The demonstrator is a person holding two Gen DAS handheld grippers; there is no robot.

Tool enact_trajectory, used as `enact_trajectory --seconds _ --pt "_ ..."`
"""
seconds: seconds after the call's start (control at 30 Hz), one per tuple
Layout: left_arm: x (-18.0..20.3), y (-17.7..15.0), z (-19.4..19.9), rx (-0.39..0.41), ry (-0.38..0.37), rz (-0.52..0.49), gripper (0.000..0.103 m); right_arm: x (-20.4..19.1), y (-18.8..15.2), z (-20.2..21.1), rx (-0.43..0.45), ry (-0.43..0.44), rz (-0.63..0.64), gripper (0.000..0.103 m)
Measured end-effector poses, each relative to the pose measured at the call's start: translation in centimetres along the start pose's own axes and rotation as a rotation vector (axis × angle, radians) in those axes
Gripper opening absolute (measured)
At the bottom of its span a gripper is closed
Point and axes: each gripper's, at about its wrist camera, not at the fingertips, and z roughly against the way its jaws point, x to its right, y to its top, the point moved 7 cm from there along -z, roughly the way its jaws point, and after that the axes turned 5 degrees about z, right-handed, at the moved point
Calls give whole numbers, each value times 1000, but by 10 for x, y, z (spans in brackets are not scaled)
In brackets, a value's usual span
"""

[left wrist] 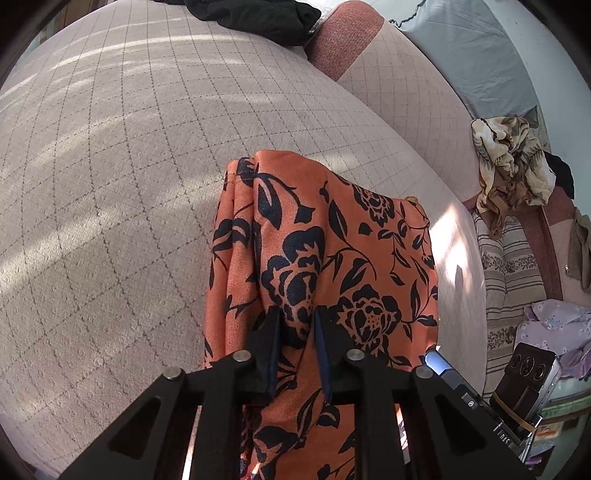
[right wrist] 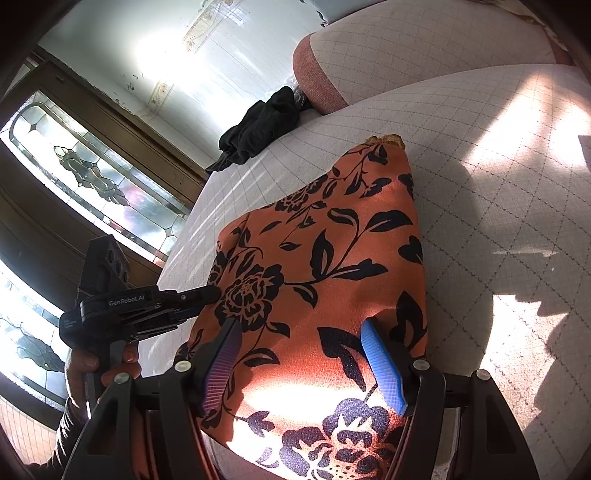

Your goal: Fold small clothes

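Note:
An orange garment with a black flower print (left wrist: 332,258) (right wrist: 332,258) lies folded on a pale quilted cushion (left wrist: 110,184) (right wrist: 498,221). My left gripper (left wrist: 297,314) is shut on the cloth, with fabric pinched between its narrow black fingers. In the right wrist view, a hand holds that gripper (right wrist: 212,293) so that it bites the garment's left edge. My right gripper (right wrist: 301,328) stands open above the near part of the garment. Its blue pads (right wrist: 382,365) are spread wide, and the cloth lies flat beneath them.
A black garment (left wrist: 258,14) (right wrist: 258,129) lies crumpled at the cushion's far end, next to a pink bolster (left wrist: 343,37) (right wrist: 317,81). A heap of beige patterned cloth (left wrist: 513,166) and a lilac cloth (left wrist: 554,321) lie to the right. A stained-glass door (right wrist: 92,177) stands on the left.

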Motion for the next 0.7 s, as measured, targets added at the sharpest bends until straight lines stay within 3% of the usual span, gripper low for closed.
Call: enact_trajectory --seconds 0.07,0.2,0.33,0.53,0.7 --pt "0 1 3 16 4 -4 9 0 0 -1 -1 0 0 71" --pt "10 2 29 132 46 -73 8 -1 0 -1 -3 -3 7 71" --pt "-20 -1 -6 53 114 -36 8 -1 1 -4 -15 -5 15 71" --pt "-18 0 -1 73 128 -68 8 -7 9 1 -31 -3 10 71" --pt "-20 -1 -1 80 125 -72 9 -13 32 2 -1 77 -30 71"
